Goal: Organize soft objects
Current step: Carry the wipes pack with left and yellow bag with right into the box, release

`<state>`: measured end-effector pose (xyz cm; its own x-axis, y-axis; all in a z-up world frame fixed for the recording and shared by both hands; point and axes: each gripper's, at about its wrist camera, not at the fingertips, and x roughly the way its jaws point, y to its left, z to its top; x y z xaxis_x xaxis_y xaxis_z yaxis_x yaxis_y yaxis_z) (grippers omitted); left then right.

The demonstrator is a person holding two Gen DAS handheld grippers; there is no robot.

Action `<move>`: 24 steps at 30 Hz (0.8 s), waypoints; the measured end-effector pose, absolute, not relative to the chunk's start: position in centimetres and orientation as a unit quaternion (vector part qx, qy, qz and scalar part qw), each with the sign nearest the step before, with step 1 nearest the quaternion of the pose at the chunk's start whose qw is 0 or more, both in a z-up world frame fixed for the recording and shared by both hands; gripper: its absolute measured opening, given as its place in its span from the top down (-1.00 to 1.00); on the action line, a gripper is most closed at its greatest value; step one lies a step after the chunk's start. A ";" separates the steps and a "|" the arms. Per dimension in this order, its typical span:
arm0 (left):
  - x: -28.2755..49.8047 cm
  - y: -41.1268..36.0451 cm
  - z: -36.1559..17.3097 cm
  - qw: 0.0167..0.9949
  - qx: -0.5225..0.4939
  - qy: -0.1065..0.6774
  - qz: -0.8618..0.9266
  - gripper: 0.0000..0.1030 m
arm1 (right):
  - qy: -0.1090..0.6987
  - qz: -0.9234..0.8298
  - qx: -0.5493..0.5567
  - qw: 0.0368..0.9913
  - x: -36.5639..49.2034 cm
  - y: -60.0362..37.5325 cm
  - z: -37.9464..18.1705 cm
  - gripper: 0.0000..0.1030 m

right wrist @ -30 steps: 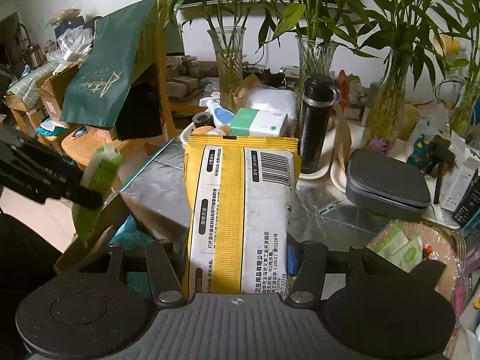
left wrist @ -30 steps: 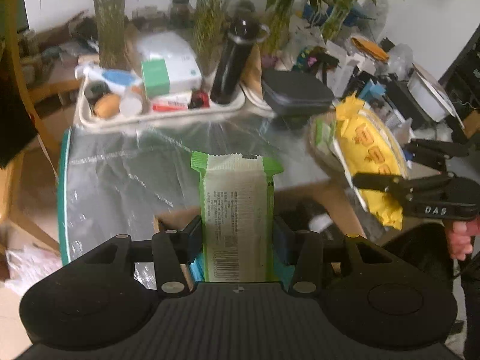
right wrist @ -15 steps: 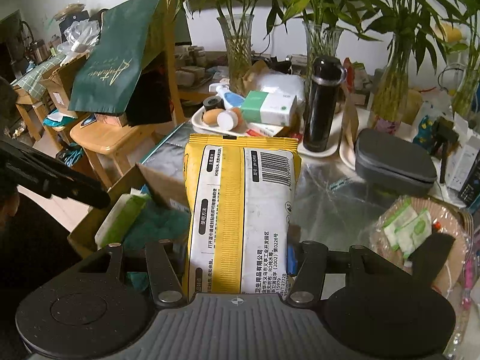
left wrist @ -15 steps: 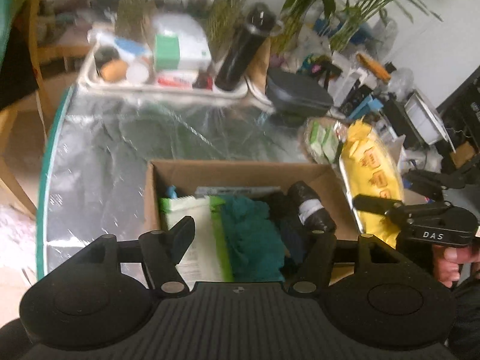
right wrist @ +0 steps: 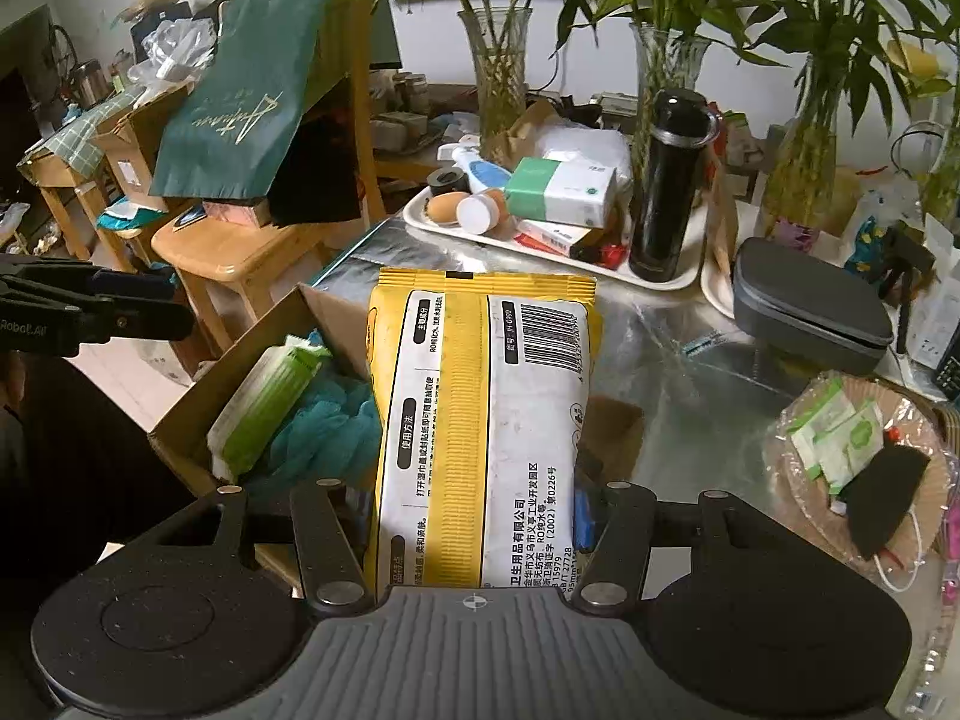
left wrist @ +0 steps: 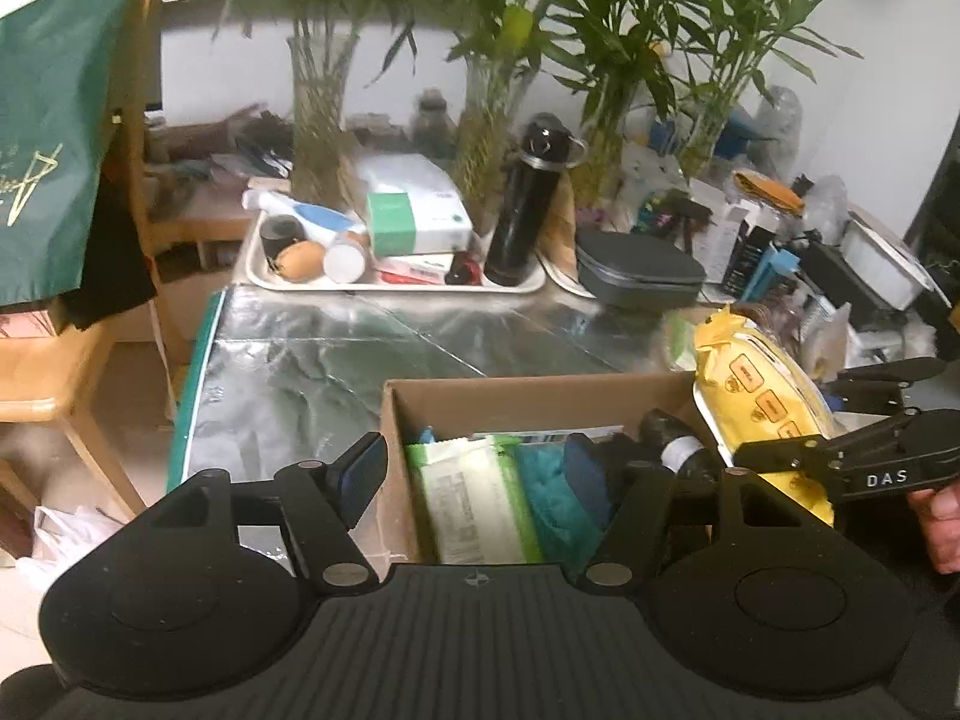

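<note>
Left tool (left wrist: 471, 471) hovered with jaws apart and empty over the cardboard box (left wrist: 528, 399) where the green wipes pack (left wrist: 474, 495) lay beside teal cloth (left wrist: 555, 495), while the right tool (right wrist: 471, 519) gripped the yellow wipes pack (right wrist: 480, 420) above the worktop (left wrist: 336, 360).

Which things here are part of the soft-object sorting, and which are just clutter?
Job:
cardboard box
green wipes pack, in the box
teal cloth, in the box
yellow wipes pack, held by right gripper
left gripper, open, empty

Lying about:
black flask
tray
grey case
plant vases
</note>
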<state>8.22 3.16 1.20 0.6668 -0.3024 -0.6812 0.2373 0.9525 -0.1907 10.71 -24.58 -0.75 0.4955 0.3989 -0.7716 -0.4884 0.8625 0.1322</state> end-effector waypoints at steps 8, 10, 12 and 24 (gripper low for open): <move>7.4 3.7 0.5 0.918 -0.039 0.367 -0.144 -0.27 | 0.407 0.280 -0.077 0.866 11.2 -22.6 1.2 -0.15; 7.3 3.8 0.5 0.919 -0.037 0.365 -0.144 -0.27 | 0.406 0.294 -0.104 0.859 11.4 -21.6 1.1 -0.20; 7.1 3.7 0.4 0.921 -0.032 0.361 -0.145 -0.27 | 0.406 0.298 -0.130 0.854 11.5 -20.7 0.5 -0.38; 5.6 3.1 0.7 0.931 -0.008 0.337 -0.141 -0.61 | 0.386 0.252 -0.108 0.881 9.9 -21.7 -0.6 -1.00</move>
<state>5.58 3.10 0.70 0.7335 -0.2683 -0.6245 0.2573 0.9600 -0.1101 9.88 -21.71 -0.62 0.5741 0.3610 -0.7349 -0.5275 0.8495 0.0052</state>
